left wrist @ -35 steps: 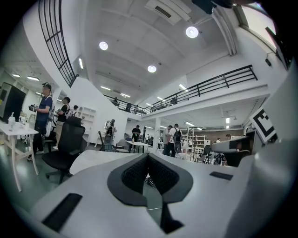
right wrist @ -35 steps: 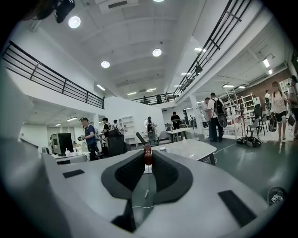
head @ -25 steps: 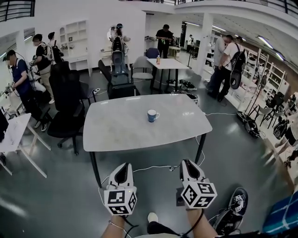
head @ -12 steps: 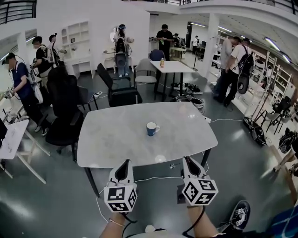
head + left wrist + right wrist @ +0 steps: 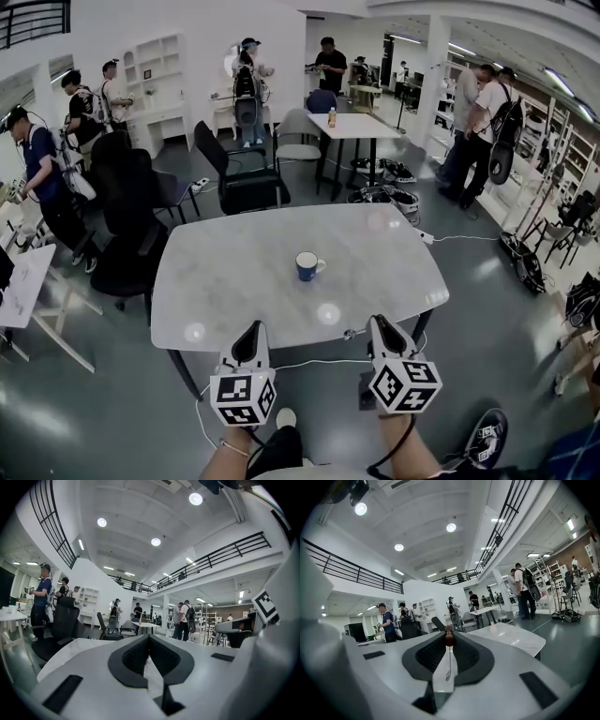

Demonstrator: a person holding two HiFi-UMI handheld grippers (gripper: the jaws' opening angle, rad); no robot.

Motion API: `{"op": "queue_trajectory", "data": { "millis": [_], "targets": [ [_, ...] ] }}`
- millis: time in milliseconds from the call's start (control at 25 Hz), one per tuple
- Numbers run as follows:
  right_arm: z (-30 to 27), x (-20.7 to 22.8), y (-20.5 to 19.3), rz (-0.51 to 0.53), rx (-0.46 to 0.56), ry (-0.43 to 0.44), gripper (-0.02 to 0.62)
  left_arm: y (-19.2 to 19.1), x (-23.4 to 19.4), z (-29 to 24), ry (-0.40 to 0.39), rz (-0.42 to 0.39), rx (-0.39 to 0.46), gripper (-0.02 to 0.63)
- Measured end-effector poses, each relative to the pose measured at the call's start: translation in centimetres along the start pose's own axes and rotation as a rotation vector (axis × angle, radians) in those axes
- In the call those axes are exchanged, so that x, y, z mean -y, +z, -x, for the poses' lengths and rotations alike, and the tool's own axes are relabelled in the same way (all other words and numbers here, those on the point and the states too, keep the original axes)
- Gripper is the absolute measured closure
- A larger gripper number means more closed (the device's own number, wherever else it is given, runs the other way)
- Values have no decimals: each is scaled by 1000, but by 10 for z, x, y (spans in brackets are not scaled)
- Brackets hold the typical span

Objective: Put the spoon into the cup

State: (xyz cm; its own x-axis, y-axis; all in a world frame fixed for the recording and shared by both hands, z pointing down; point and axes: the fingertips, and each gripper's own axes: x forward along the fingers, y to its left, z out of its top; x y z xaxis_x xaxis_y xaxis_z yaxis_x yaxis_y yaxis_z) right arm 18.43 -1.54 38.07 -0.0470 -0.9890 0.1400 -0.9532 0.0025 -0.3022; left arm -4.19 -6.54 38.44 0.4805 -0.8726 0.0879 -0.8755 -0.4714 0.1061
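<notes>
In the head view the blue cup (image 5: 307,266) stands alone near the middle of a pale, glossy table (image 5: 234,272), well ahead of the left gripper (image 5: 251,330) and right gripper (image 5: 376,325) at its near edge. Office chairs and people fill the open hall behind. The left gripper view shows its jaws together on nothing. In the right gripper view the jaws are narrowed onto the spoon (image 5: 449,656), pinching its reddish end; thin, stiff and slick, it looks light and could pivot.

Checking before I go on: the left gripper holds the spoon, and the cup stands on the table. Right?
No. The right gripper holds the spoon, as the right gripper view shows. The cup does stand on the table.
</notes>
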Motion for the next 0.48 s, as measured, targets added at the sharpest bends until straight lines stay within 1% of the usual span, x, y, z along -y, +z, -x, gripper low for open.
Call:
{"op": "queue_trajectory", "data": {
  "millis": [200,480],
  "targets": [
    [-28,9,4,5,6,-13,530,1,-7,-35,-20,1,8,588],
    [-89,13,27,41,15,-21,530,16,-23,-105,-58,18,30,588]
  ]
}}
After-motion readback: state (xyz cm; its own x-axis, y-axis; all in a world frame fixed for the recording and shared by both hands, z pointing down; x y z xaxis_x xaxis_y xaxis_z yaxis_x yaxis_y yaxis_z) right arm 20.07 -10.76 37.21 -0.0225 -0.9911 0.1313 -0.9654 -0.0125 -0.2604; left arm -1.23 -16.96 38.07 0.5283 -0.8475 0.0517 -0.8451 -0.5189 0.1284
